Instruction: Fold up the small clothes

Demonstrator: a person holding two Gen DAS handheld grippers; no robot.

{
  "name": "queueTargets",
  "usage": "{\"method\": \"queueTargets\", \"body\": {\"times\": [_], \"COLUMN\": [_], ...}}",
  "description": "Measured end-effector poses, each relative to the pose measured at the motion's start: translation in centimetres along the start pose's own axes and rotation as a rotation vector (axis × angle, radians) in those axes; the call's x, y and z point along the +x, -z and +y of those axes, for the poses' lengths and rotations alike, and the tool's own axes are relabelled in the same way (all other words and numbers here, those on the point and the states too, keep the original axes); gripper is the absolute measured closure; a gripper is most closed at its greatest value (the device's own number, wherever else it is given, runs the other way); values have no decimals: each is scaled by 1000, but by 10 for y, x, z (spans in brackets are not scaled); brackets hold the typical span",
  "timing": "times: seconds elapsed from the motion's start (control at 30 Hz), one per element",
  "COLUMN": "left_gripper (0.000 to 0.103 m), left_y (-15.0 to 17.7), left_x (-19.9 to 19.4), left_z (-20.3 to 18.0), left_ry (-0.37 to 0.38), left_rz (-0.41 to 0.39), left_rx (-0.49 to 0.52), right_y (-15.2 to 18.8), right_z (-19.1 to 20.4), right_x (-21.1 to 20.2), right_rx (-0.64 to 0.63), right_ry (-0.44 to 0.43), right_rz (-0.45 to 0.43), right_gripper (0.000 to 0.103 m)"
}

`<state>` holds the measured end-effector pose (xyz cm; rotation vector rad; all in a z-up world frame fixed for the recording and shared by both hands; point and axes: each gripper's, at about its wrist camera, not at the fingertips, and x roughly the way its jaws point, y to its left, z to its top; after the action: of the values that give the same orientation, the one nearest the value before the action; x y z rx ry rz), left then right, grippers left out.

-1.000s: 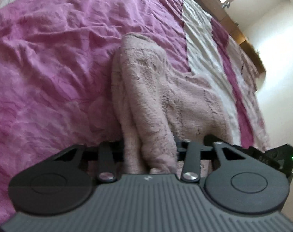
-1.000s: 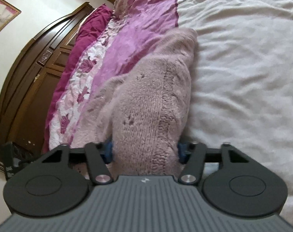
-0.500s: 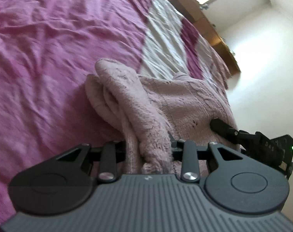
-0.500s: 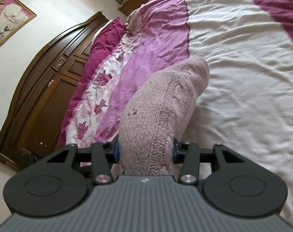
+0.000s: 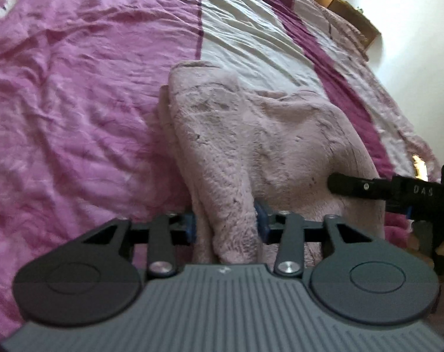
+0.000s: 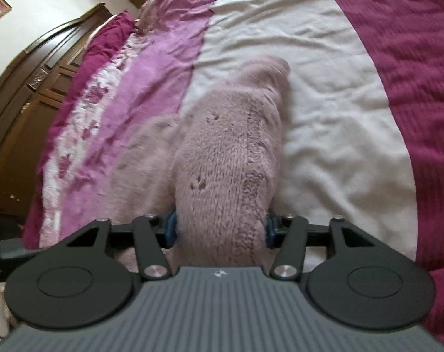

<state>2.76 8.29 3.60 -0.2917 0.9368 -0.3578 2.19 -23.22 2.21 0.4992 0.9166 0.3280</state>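
Covering bed (image 6: 324,94), striped bedspread (image 5: 75,102) (rumpled)

The bed (image 5: 75,94) wears a rumpled cover in pink, white and dark magenta stripes. A fuzzy pale-pink knitted garment (image 5: 251,135) lies bunched on it, perhaps partly lifted at the near end.

White letters "DAS" on the black right hand-held gripper (image 5: 368,189), small logo mark unreadable

Soft daylight, washed-out glare on the white wall (image 5: 421,14), motion blur, fisheye bending at edges
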Motion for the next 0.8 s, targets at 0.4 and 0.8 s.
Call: {"method": "queueTargets", "body": {"times": [0.4, 0.8], "left_gripper": [39, 29], "left_y": [12, 39], "left_x": [-20, -41], "left_z": [-7, -41], "left_ry": [-110, -227], "left_rz": [-23, 5], "left_rx": [-42, 33], "right_y": [25, 65], "right_z": [5, 33], "right_x": [-27, -71], "right_rx": [-10, -80], "right_ry": [39, 67], "right_rz": [-94, -177], "right_gripper": [30, 20]}}
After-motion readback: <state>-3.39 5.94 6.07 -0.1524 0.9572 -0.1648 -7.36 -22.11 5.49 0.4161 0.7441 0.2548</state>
